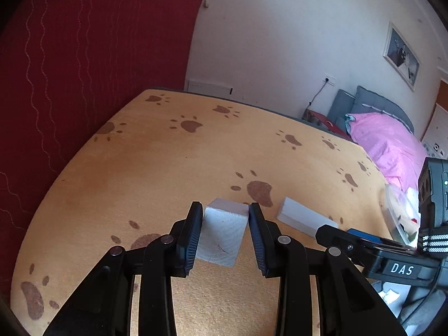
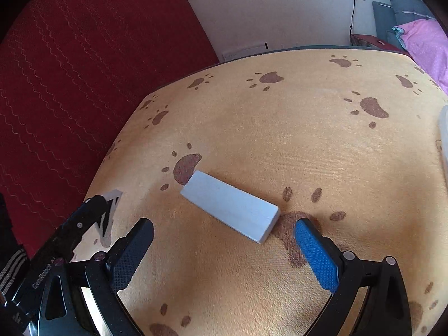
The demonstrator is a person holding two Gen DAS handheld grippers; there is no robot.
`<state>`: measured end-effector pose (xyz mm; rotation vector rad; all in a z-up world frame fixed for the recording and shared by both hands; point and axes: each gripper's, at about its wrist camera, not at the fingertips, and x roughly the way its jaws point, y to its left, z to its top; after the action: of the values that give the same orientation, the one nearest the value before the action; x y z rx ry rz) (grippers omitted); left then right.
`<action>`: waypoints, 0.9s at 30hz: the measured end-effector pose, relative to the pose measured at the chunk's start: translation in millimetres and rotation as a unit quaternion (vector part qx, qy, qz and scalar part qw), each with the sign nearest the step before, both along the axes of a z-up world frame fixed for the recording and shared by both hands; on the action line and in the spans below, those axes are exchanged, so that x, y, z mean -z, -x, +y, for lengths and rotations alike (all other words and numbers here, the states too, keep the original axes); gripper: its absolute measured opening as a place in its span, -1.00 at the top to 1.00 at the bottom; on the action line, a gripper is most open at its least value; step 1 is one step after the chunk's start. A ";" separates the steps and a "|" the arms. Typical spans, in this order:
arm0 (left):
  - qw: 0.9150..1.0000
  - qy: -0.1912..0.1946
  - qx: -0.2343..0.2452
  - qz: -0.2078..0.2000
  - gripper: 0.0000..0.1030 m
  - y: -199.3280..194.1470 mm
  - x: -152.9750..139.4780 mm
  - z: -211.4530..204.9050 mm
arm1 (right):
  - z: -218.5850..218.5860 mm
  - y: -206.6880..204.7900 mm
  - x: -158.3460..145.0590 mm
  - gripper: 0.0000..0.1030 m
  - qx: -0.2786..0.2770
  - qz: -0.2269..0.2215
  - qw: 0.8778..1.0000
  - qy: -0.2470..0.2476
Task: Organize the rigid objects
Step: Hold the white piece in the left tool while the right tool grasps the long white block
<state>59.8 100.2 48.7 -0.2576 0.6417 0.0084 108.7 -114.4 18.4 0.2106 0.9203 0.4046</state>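
Lifting cube (image 1: pixel 221 232), pinched by left claw (image 1: pixel 225 238) | right claw (image 2: pixel 224 254) spread near bar (image 2: pixel 231 205) | straddle its narrow sides, then squeeze

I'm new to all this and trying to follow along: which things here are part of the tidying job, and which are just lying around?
Part of the job:
- wooden cube, clamped in the left tool
- long white block, lying flat in front of the open right tool

Just lying about:
- paw-print cloth
- clear plastic container at the table's edge
- pink bedding
- framed picture
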 end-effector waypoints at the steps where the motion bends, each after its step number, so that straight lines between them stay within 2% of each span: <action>1: 1.000 0.000 -0.005 -0.001 0.33 0.3 -0.4 3.1 | 2.9 -2.3 1.5 -0.99 0.003 -0.004 1.000 0.007; 7: 1.000 0.001 -0.021 0.000 0.32 -1.0 1.3 10.9 | 20.4 -10.3 6.5 -0.99 0.013 -0.036 0.998 0.049; 18: 1.000 -0.003 -0.027 0.007 0.32 -2.1 5.6 9.6 | 38.7 -22.6 7.2 -0.98 0.024 -0.039 0.994 0.103; 22: 1.000 -0.002 -0.024 0.009 0.32 -2.7 6.2 8.0 | 45.4 -22.5 8.0 -0.81 0.025 -0.044 0.988 0.143; 24: 1.000 -0.003 -0.022 0.009 0.32 -3.2 6.9 7.5 | 44.7 -22.3 7.9 -0.79 0.022 -0.046 0.988 0.145; 26: 1.000 -0.003 -0.020 0.010 0.32 -3.7 7.2 6.5 | 44.8 -19.8 6.4 -0.57 0.009 -0.056 0.988 0.144; 27: 1.000 -0.003 -0.019 0.011 0.32 -4.0 7.4 6.1 | 45.3 -17.4 5.6 -0.53 0.000 -0.063 0.987 0.146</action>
<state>63.8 106.3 41.4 -0.2648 0.6581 0.0484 126.1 -69.1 12.8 -0.0816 0.8437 0.2749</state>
